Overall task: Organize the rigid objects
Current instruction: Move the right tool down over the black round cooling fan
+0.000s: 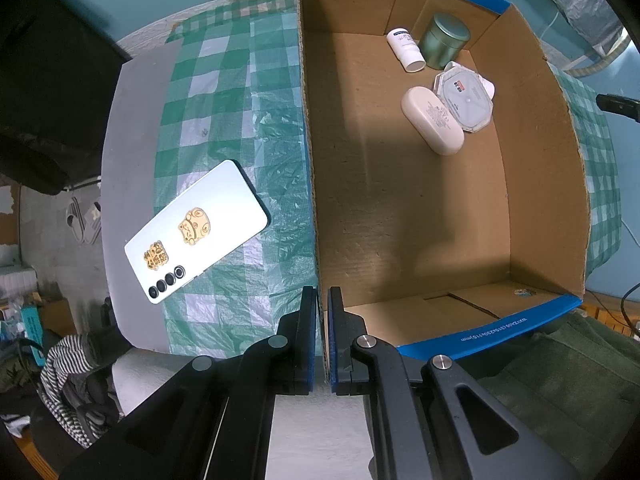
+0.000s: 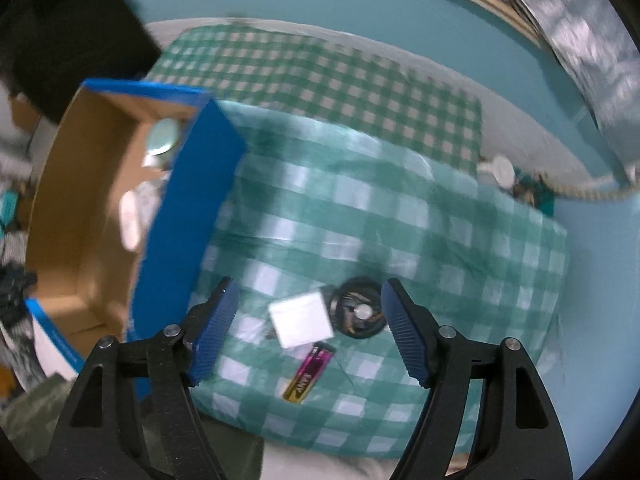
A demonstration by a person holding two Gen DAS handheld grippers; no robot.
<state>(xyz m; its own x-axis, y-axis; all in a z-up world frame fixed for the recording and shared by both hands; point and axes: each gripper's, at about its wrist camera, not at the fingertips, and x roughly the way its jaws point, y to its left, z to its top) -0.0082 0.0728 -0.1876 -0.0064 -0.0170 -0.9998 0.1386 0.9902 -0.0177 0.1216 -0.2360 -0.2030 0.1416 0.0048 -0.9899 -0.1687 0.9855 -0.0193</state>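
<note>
A cardboard box (image 1: 532, 184) with blue edges holds a white bottle (image 1: 406, 49), a green tin (image 1: 444, 40), a white oval case (image 1: 432, 120) and an octagonal clear case (image 1: 466, 98). My left gripper (image 1: 322, 300) is shut on the box's near-left wall. A white phone (image 1: 196, 232) with gold stickers lies left of the box. My right gripper (image 2: 308, 300) is open above a white square block (image 2: 301, 318), a black round object (image 2: 358, 312) and a pink-gold lighter (image 2: 308, 378). The box (image 2: 176, 220) stands to their left.
A green checked cloth (image 2: 400, 220) covers the table. A white round object (image 2: 498, 170) and a rope lie at the cloth's far right. Clothes and shoes lie on the floor to the left in the left wrist view.
</note>
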